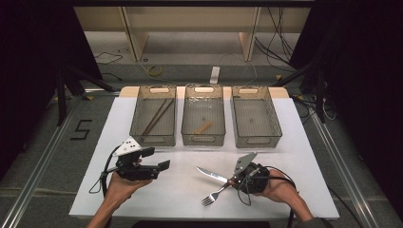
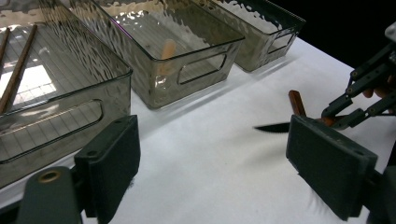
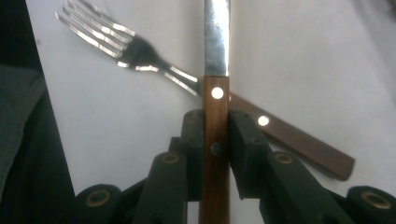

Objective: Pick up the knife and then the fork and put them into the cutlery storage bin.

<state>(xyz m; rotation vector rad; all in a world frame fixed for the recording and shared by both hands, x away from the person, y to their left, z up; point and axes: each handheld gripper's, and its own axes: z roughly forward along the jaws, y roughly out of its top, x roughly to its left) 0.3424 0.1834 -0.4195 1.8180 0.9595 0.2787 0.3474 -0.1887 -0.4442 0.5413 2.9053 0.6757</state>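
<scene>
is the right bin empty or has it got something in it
Empty. The right bin shows only its bare gridded floor in the high view, while the left bin holds chopsticks and the middle bin a small wooden piece.

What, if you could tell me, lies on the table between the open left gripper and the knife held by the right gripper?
Nothing: in the high view, bare white table separates the left gripper from the knife in the right gripper.

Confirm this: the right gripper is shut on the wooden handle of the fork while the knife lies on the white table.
Wrong way round. In the right gripper view the right gripper clamps the wooden-handled steel knife; the wooden-handled steel fork lies on the white table.
</scene>
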